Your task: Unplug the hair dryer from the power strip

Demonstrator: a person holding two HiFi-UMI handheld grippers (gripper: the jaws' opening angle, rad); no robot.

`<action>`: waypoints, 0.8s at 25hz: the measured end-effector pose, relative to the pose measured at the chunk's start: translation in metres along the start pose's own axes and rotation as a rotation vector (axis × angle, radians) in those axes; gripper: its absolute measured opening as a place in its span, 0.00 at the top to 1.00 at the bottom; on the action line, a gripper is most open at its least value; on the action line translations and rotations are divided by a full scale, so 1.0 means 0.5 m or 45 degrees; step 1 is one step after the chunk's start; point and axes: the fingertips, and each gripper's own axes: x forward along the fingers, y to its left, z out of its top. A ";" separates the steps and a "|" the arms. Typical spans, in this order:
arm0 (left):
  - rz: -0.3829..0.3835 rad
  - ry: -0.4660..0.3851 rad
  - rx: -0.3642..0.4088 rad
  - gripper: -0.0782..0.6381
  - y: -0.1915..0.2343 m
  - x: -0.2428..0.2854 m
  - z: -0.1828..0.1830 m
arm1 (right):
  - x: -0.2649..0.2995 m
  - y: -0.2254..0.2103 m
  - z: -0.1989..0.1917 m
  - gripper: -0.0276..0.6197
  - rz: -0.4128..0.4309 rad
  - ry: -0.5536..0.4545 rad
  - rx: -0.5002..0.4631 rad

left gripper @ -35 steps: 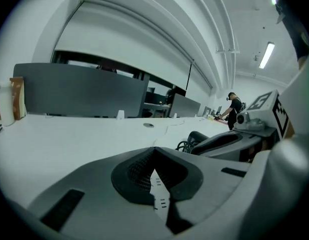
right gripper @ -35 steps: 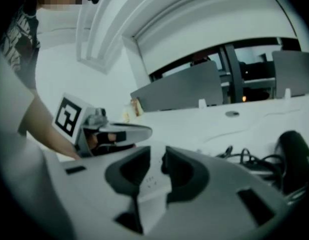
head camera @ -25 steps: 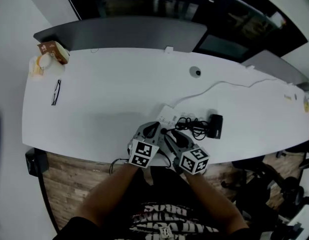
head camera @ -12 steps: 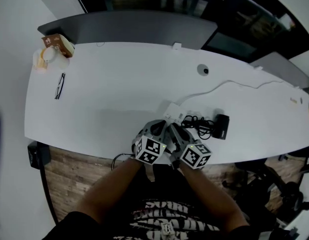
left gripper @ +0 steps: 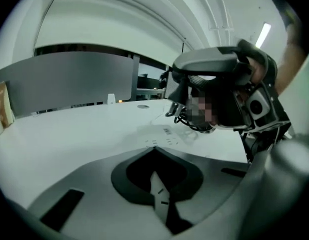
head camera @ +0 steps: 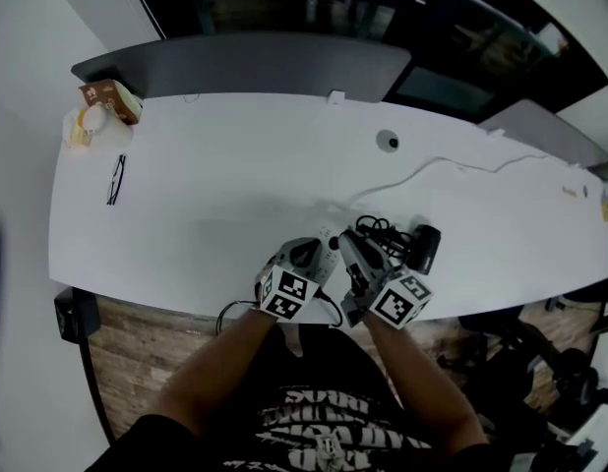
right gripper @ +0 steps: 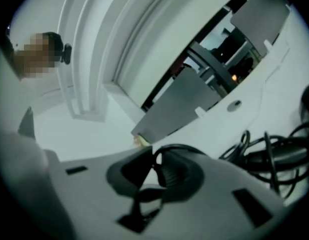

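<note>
Pinching a black plug (right gripper: 170, 173) in the jaws of the right gripper (right gripper: 154, 159), just closed onto it. Held up off the white worktop (head camera: 215, 185), with the cord (head camera: 381, 232) trailing into a tangle beside the dryer (head camera: 423, 247), itself lying black near the worktop's front edge. Seemingly lifted clear of the strip (left gripper: 162, 136), though hard to confirm through the blur. On the left gripper (left gripper: 153, 149), jaws pressed together with nothing between, tips low at the strip's near end, touching or just above. Well apart at the worktop's left end, glasses (head camera: 113, 180) and a brown carton (head camera: 107, 96).
</note>
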 end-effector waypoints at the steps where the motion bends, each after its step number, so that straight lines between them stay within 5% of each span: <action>1: -0.025 -0.007 -0.008 0.86 0.000 -0.001 0.000 | -0.009 -0.007 -0.004 0.85 -0.025 0.008 -0.008; 5: -0.008 -0.082 0.011 0.86 0.019 -0.036 0.031 | -0.052 -0.054 -0.035 0.82 -0.148 0.066 -0.054; 10: 0.023 -0.198 -0.096 0.86 0.067 -0.122 0.068 | -0.096 -0.142 -0.074 0.82 -0.323 0.141 -0.103; 16: 0.057 -0.284 -0.202 0.86 0.116 -0.259 0.084 | -0.147 -0.182 -0.148 0.67 -0.443 0.390 0.122; 20: 0.087 -0.353 -0.227 0.86 0.128 -0.355 0.117 | -0.215 -0.130 -0.173 0.65 -0.459 0.446 0.122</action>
